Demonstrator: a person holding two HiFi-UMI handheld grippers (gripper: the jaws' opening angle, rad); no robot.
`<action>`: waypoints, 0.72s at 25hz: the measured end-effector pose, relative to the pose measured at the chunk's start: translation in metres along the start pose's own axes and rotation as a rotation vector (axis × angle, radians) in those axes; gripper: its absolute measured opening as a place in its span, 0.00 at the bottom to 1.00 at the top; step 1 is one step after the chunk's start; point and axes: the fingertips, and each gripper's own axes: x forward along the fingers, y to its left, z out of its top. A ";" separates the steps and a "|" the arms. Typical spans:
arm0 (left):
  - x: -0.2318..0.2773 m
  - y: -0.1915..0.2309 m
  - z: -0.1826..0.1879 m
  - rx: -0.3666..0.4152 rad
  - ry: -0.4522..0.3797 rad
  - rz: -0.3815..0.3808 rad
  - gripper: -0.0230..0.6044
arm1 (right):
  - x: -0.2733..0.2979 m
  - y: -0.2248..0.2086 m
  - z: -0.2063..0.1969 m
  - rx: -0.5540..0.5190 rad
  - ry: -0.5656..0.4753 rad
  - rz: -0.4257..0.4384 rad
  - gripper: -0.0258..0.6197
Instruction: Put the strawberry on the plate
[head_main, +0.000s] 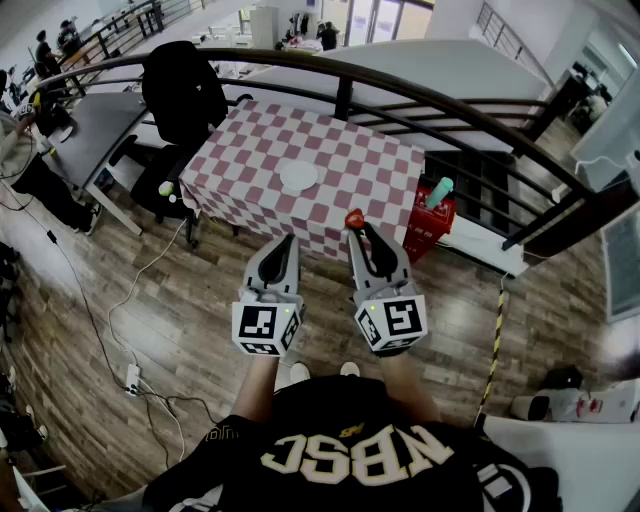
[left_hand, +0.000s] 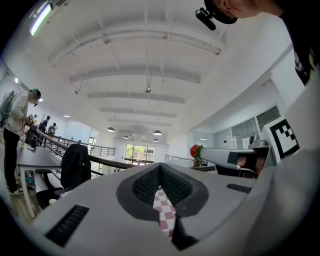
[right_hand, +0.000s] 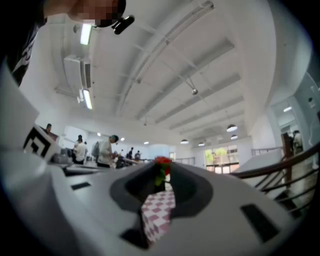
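A table (head_main: 385, 165) with a red and white checked cloth stands in front of the person. A white plate (head_main: 298, 177) sits near its middle, with nothing on it. The left gripper (head_main: 287, 242) has its jaws pressed together on nothing. The right gripper (head_main: 357, 230) pinches the strawberry (head_main: 354, 217) at its tips, up in the air by the near edge of the table. I think this is the carrying step. Next, the strawberry must go forward and a little left, over the plate, then down, and then be let go.
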 end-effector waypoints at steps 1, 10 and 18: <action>0.003 0.007 0.002 0.007 -0.004 0.000 0.06 | 0.008 0.003 0.001 -0.004 -0.004 0.000 0.19; 0.000 0.056 -0.011 -0.023 0.002 0.020 0.06 | 0.040 0.033 -0.018 -0.043 0.020 0.011 0.19; 0.042 0.076 -0.036 -0.041 0.039 0.012 0.06 | 0.088 0.011 -0.046 -0.018 0.033 0.022 0.19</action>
